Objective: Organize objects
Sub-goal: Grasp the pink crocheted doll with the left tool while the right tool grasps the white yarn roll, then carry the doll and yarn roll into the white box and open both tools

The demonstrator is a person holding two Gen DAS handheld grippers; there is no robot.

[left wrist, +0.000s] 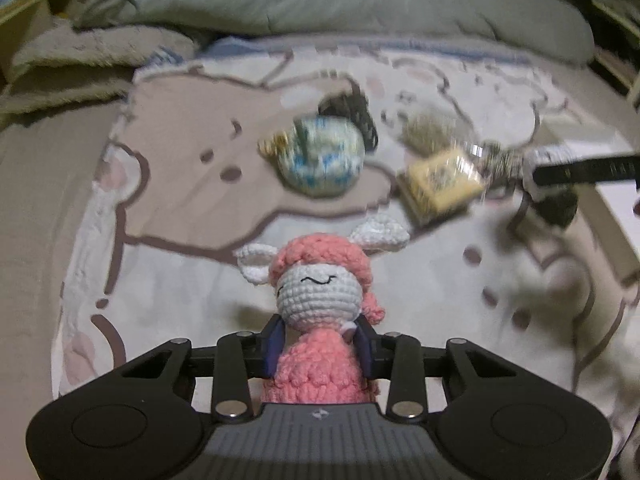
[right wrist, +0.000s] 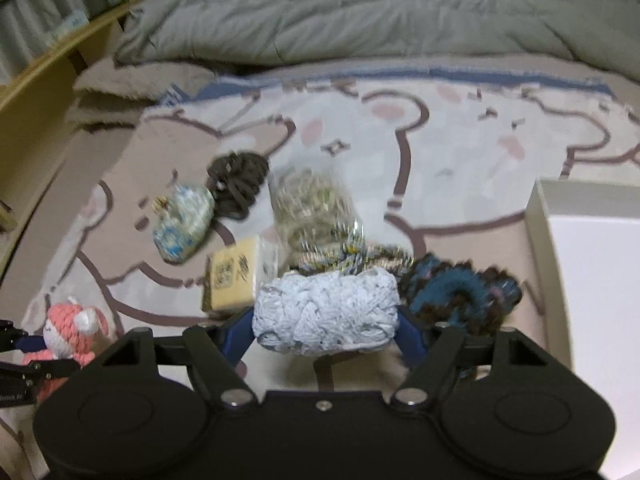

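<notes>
The left gripper [left wrist: 320, 350] pinches a pink crochet doll [left wrist: 320, 320] by its body; the right gripper [right wrist: 326, 326] clamps a pale blue yarn ball [right wrist: 326, 312] beside a white box [right wrist: 592, 280].

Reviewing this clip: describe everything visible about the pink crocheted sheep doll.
The pink crocheted sheep doll has a white yarn face with stitched closed eyes, two white ears, a bumpy pink hood and a bumpy pink body. It stands upright, body clamped between the blue pads of the left gripper, head clear above them. In the right wrist view it sits at the far left, over the cartoon-print blanket.
</notes>
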